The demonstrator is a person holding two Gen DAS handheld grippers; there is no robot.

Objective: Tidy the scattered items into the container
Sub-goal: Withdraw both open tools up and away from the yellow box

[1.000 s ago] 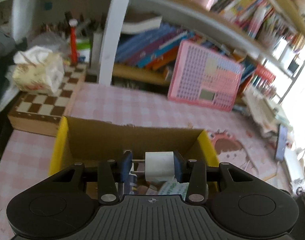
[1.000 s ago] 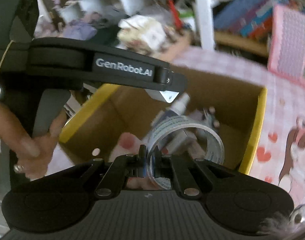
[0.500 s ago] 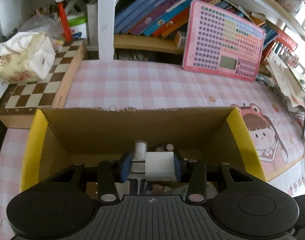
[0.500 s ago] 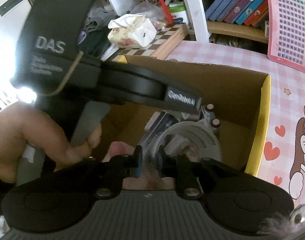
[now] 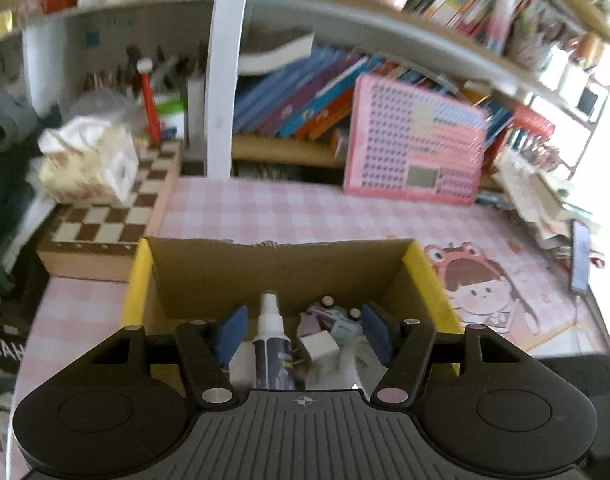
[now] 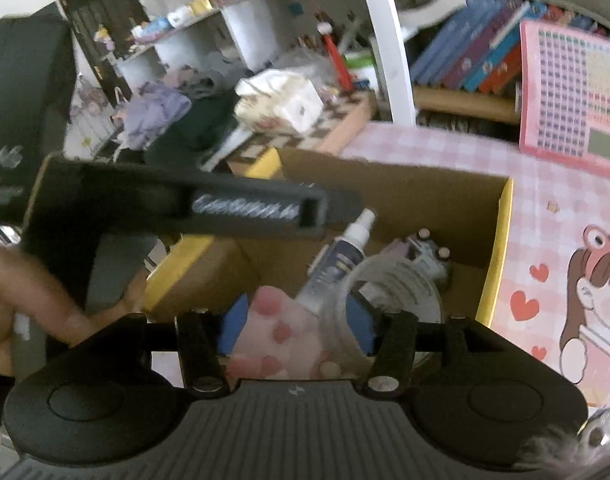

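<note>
Both drops look done; step in hand, by the look of it: lifting clear of the cardboard box point(image 5: 281, 268) without dragging anything back out.

Left hand-held gripper point(image 5: 303, 332): spread wide, blue pads point(image 5: 231, 334) apart, holding nothing, poised over the box's near edge. White charger plug point(image 5: 319, 346) lying loose inside, between the pads but touching neither, just beside the spray bottle point(image 5: 271, 344).

Right hand-held gripper point(image 6: 295, 326): likewise wide open and empty-handed. Tape roll point(image 6: 397, 286) resting in the box, its rim very close to the right pad, contact hard to judge through the blur. Pink spotted item point(image 6: 281, 332) directly below the gap.

Best done by rising straight up, pads kept apart, no sideways sweep until above the yellow flaps point(image 5: 429, 276). Right side first or well apart from the left, since the left tool's black body point(image 6: 177, 208) crosses just above and ahead of the right one.

Also inside: a small toy car point(image 5: 337, 316) towards the back. Outside, on the pink checked counter point(image 5: 265, 208): a chessboard point(image 5: 113, 216) with a tissue pack point(image 5: 85, 164) on it, a pink keyboard toy point(image 5: 417, 148) leaning against the bookshelf point(image 5: 297, 108), a phone point(image 5: 581, 256) at the far right. No loose item for tidying clearly in sight on the counter; parts of it out of view.
</note>
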